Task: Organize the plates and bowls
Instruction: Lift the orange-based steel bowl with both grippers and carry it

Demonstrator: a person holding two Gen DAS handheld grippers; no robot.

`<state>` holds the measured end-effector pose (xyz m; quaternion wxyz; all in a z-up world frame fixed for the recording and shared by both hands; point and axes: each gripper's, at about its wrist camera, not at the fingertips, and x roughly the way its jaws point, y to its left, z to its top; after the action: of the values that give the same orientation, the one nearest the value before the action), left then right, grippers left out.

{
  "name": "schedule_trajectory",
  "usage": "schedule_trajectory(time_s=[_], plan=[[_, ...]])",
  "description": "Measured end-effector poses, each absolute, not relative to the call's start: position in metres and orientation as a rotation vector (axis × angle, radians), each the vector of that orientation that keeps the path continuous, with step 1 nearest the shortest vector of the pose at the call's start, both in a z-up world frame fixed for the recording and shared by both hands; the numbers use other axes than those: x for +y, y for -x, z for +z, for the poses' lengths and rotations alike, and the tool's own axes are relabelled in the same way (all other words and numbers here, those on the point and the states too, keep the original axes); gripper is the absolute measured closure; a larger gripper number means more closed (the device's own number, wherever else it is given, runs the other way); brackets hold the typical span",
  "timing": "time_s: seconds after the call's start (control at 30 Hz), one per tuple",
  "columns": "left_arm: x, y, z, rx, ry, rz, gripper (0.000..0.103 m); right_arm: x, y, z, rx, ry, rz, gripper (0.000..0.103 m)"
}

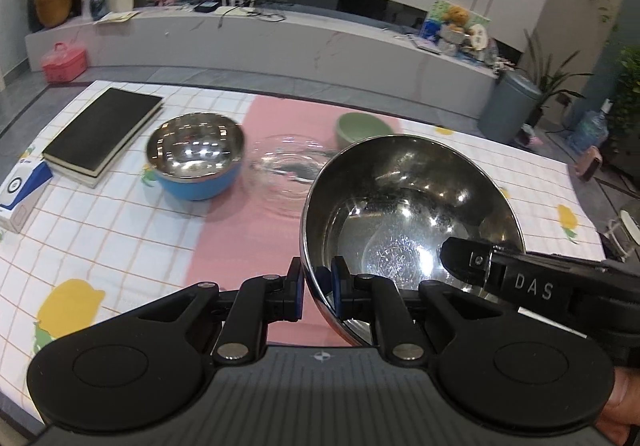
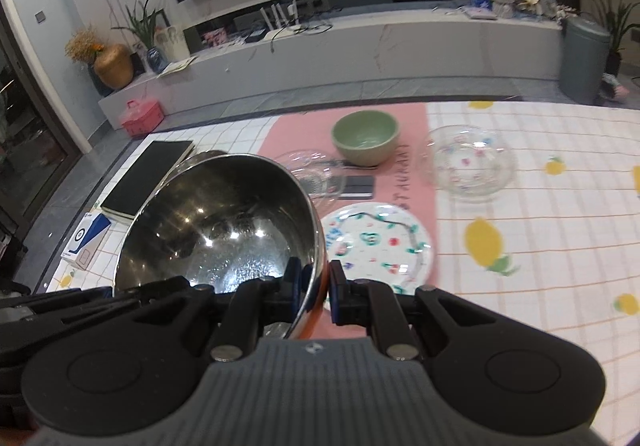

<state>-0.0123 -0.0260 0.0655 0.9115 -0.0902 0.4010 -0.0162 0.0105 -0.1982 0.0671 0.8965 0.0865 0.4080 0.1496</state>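
A large steel bowl [image 1: 400,213] [image 2: 224,213] hangs tilted above the table, held by both grippers. My left gripper [image 1: 316,286] is shut on its near left rim, one pad inside and one outside. My right gripper [image 2: 316,286] is shut on the opposite rim and reaches in from the right in the left wrist view [image 1: 460,258]. On the table lie a blue-sided steel bowl [image 1: 196,161], a clear glass bowl [image 1: 284,173] [image 2: 312,169], a green bowl [image 1: 360,129] [image 2: 366,137], a clear glass dish [image 2: 468,165] and a patterned plate [image 2: 376,242].
A black book [image 1: 104,129] [image 2: 148,173] and a blue-and-white box [image 1: 20,193] [image 2: 84,242] lie at the table's left side. A flat dark object [image 2: 356,185] sits between the green bowl and the patterned plate. The checked tablecloth [image 2: 540,226] stretches to the right.
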Motion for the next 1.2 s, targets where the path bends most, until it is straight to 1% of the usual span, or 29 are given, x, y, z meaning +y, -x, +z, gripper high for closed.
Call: schedule_trajectory(time_s=[0.27, 0.63, 1.2], plan=[[-0.049, 0.033, 0.059, 0.834, 0.183, -0.088, 0.088, -0.227, 0.023, 0.066, 0.852, -0.170, 0.269, 0.091], [-0.061, 0.054, 0.014, 0.933, 0.195, -0.119, 0.088, -0.236, 0.048, 0.020, 0.954, -0.148, 0.239, 0.091], [-0.070, 0.056, -0.028, 1.035, 0.195, -0.130, 0.088, -0.236, 0.048, -0.026, 1.084, -0.119, 0.204, 0.088]])
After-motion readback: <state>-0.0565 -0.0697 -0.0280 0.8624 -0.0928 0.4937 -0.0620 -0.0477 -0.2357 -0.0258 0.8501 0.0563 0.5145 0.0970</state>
